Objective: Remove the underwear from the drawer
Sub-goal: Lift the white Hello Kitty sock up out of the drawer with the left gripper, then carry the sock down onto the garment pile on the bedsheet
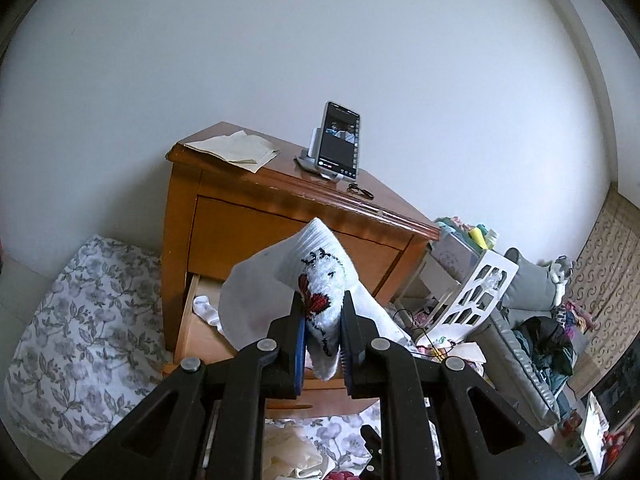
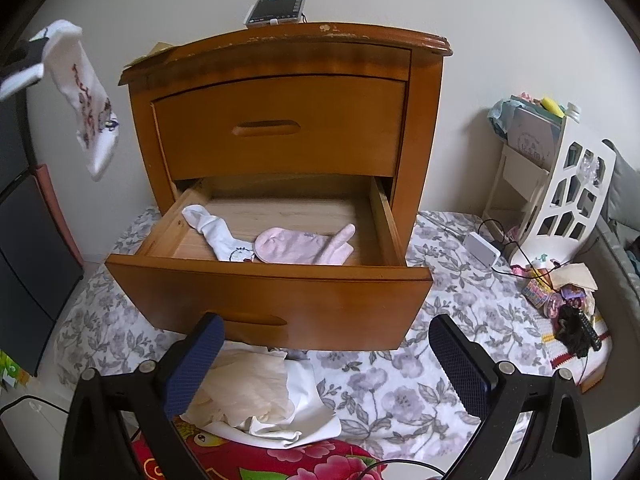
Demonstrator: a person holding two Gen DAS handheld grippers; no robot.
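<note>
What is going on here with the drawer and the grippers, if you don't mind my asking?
A person is emptying the open lower drawer of a wooden nightstand. The left gripper is shut on a white patterned sock, held up in the air outside the drawer. The right gripper is open and empty in front of the drawer. A white sock and a pink sock lie inside.

White sock (image 1: pixel 320 280), red-black motif; pink sock (image 2: pixel 304 245); honey-brown nightstand (image 2: pixel 280 128); grey floral bedspread (image 2: pixel 400 392)
</note>
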